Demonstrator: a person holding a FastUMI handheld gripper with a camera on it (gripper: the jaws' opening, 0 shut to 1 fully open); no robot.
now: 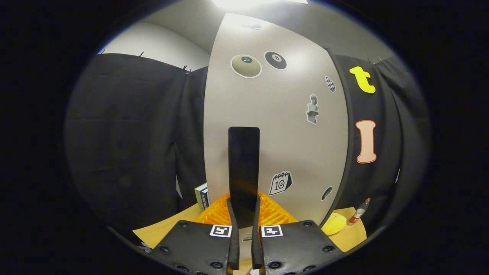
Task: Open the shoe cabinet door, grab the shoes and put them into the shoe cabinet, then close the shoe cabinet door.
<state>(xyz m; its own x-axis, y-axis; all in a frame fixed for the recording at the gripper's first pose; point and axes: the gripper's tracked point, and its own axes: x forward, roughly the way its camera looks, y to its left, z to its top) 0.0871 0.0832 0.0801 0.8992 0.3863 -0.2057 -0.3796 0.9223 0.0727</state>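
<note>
- Shoe cabinet door (282, 126) is standing upright just beyond the tongs (244, 214), a pale flat panel dotted with stickers, rising from the wooden counter (168, 229).
- Tongs are sitting nearly closed, both fingers pressing on the lower end of the dark upright handle (243, 168) that is running up the door's face.
- Handle is looking like a stiff, narrow bar, so the grip should be holding without crushing anything; its smooth surface may be a little slippery, I'd judge.
- Door is looking rigid and light, the sort that swings on a hinge, so a steady pull along its arc is probably what it is calling for, not a yank.
- Something orange and ribbed (273, 214) is lying at the foot of the door, just behind the fingers; what it is, I cannot tell.
- Off to the side, a small box (201, 196) is standing on the counter, and on the other side a yellow soft-looking lump (333, 223) and a small bottle (359, 212) are resting near the wall cloth.
- Whether the door is opening or closing at this point, I cannot tell.
</note>
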